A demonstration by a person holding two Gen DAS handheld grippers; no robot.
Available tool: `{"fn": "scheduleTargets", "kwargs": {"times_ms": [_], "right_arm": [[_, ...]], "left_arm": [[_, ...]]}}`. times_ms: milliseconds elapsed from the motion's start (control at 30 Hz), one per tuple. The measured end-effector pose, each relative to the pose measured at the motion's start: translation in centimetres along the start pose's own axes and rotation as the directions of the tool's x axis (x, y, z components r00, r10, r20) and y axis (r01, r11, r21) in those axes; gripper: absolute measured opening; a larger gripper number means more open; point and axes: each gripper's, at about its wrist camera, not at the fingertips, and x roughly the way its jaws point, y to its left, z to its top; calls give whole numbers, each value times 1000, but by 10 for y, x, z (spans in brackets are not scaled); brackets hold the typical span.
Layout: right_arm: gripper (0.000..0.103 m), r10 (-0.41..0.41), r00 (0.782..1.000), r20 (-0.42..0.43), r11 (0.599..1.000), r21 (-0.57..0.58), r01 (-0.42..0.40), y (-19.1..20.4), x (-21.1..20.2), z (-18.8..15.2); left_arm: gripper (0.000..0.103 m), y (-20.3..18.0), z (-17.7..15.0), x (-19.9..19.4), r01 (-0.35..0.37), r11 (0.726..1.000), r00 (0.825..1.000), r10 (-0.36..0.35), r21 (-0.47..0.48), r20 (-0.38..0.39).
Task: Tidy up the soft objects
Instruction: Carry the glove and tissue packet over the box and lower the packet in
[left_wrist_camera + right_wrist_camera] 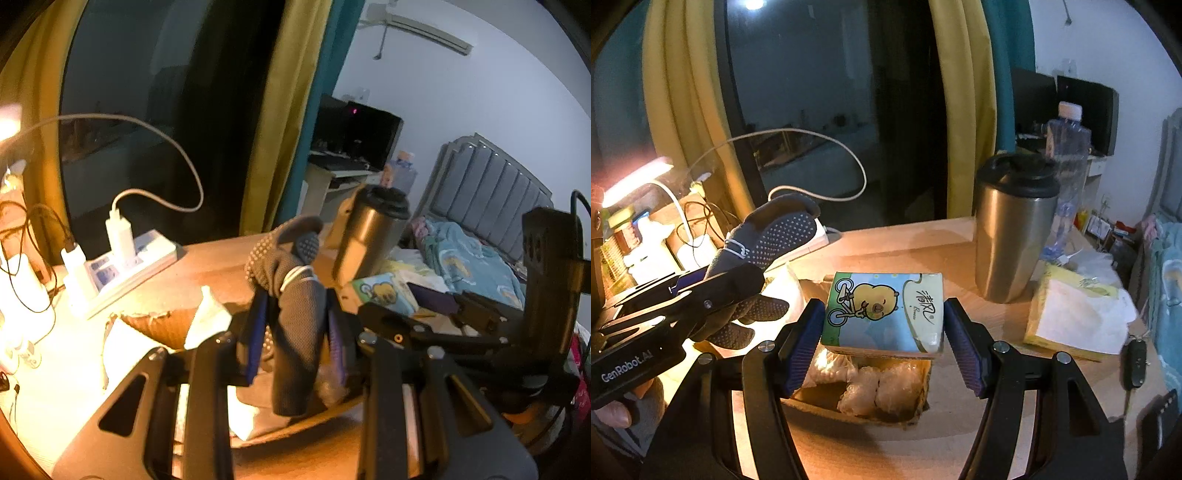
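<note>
Sitting between the blue pads of the right gripper (882,325), the tissue pack (884,314) is pinched by its two short ends, long side running left to right. It hangs right above the cardboard box (908,410) with soft plastic-wrapped bundles inside. To the left, the left gripper (295,332) squeezes a grey dotted glove (291,295), fingers pointing up and far, a little left of the box.

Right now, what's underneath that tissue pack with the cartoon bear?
Below the tissue pack, held between the right jaws, sits an open cardboard box. Several clear-wrapped bundles lie inside. The pack hides the box's far part, so anything else there cannot be seen.
</note>
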Motion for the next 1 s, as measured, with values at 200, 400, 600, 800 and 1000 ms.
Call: {"fn": "scheduleTargets", "kwargs": {"times_ms": [200, 400, 600, 800, 1000], "right_arm": [[69, 11, 999, -38, 1000, 6, -11, 2, 25, 0], [70, 20, 998, -66, 1000, 18, -19, 1, 43, -3], [85, 4, 999, -45, 1000, 11, -4, -3, 46, -4], [85, 3, 999, -43, 1000, 17, -2, -9, 43, -6], [85, 0, 1000, -27, 999, 32, 1, -19, 34, -8]], "left_arm": [[30, 13, -3, 14, -6, 1000, 1000, 5, -23, -21], [30, 19, -6, 23, -10, 999, 999, 8, -37, -42], [30, 21, -9, 30, -17, 999, 998, 14, -41, -56], [30, 15, -9, 32, -19, 999, 998, 17, -35, -60], [30, 8, -10, 35, -17, 1000, 998, 15, -25, -66]]}}
